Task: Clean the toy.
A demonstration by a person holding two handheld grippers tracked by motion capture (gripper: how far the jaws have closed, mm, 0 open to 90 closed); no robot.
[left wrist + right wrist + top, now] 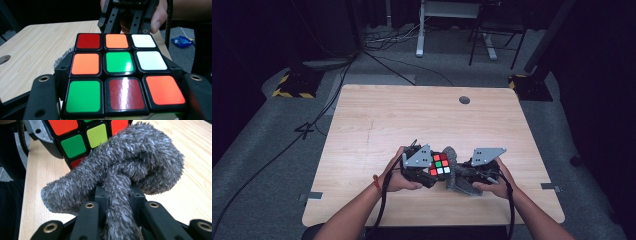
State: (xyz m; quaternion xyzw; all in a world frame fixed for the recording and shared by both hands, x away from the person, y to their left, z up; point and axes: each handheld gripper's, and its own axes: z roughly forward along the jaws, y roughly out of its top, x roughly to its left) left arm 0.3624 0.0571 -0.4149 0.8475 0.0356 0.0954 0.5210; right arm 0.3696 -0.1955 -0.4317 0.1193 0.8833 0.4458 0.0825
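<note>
The left tool (432, 170) is clenching a Rubik's cube (440, 164) just above the near middle of the wooden bench (377, 115), its mixed red, orange, green and white face (120, 72) pointing up toward the high camera and sitting square between the jaws. The right tool (464, 172) is gripping a fuzzy grey cloth (120, 177), whose long axis is running away from the jaws toward the cube, and its bunched far end is pressing against the cube's side.

Lab: dark drapes, floor cables (382, 42), rig stands (294, 85).
</note>
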